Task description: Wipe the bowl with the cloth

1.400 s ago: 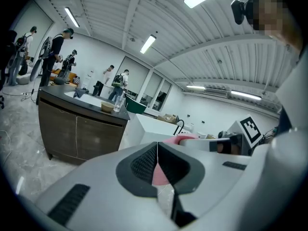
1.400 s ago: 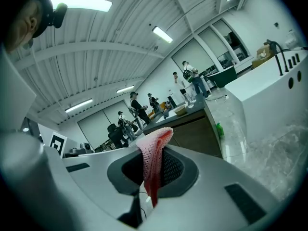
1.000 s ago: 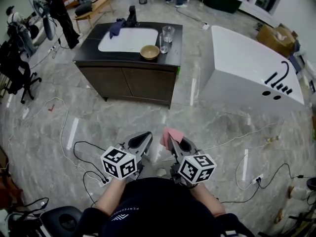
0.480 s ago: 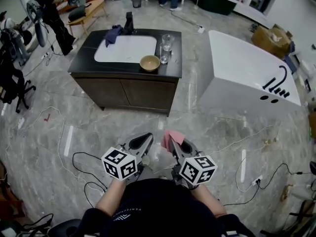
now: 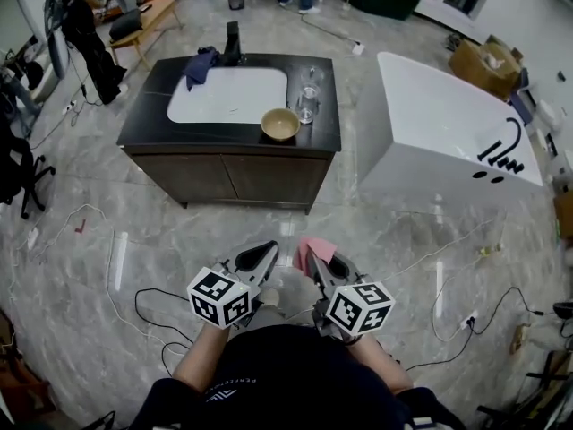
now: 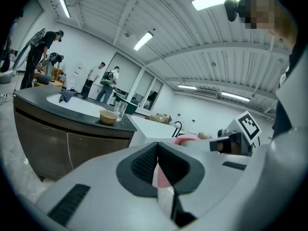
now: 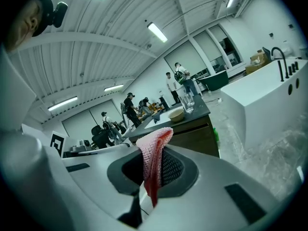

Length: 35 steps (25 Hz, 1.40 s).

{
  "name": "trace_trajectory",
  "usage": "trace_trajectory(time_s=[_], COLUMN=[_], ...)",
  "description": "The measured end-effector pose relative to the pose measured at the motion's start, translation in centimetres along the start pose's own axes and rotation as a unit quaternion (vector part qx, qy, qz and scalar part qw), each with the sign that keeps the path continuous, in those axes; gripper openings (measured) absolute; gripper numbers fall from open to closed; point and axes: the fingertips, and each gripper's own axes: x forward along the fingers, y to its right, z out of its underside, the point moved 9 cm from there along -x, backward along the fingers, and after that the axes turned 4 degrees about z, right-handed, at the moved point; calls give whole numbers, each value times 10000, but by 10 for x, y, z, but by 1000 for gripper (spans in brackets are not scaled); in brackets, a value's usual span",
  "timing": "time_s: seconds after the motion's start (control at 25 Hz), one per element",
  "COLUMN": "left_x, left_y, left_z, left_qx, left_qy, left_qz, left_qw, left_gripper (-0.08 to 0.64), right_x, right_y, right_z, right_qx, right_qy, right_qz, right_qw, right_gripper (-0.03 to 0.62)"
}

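Gripping the pink cloth [image 5: 313, 245], the right gripper [image 5: 312, 260] has its fingers clamped on it; the left gripper [image 5: 263, 253] is closed, empty. The bowl [image 5: 280, 124] sits on the far table [image 5: 143, 134], well apart. Step judged: approach. Next: reach the bowl.

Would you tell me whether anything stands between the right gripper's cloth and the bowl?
Nothing visible does: only floor lies between the right gripper, holding the cloth, and the counter where the bowl sits.

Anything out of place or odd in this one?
Nothing spilled or damaged. The bowl stands upright near the front edge of the counter, beside the glasses; the right gripper is shut on the cloth. Only loose cables trail across the floor.
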Motion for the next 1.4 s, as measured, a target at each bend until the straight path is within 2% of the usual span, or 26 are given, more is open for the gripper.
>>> trace_trajectory(time_s=[0.24, 0.44, 0.56, 0.96, 1.4], left_x=[-8, -6, -6, 18, 88], left_y=[-38, -56, -66, -99, -134], left_z=[-9, -20, -20, -33, -65], left_qx=[-160, -84, -177, -246, -352], left_qy=[-55, -140, -100, -113, -31], left_qz=[71, 125, 98, -392, -717], left_qw=[9998, 9998, 9997, 9989, 9968], left_gripper=[9, 9, 9, 9, 9], right_x=[32, 50, 59, 102, 147], right_y=[-14, -18, -19, 10, 61], right_z=[-3, -7, -11, -47, -105], right_qx=[1, -2, -29, -107, -129], right_qy=[-7, -65, -99, -62, -70], right_qz=[121, 193, 205, 106, -118], right_qw=[9999, 9998, 9997, 9999, 9998], right_gripper=[43, 43, 43, 43, 43])
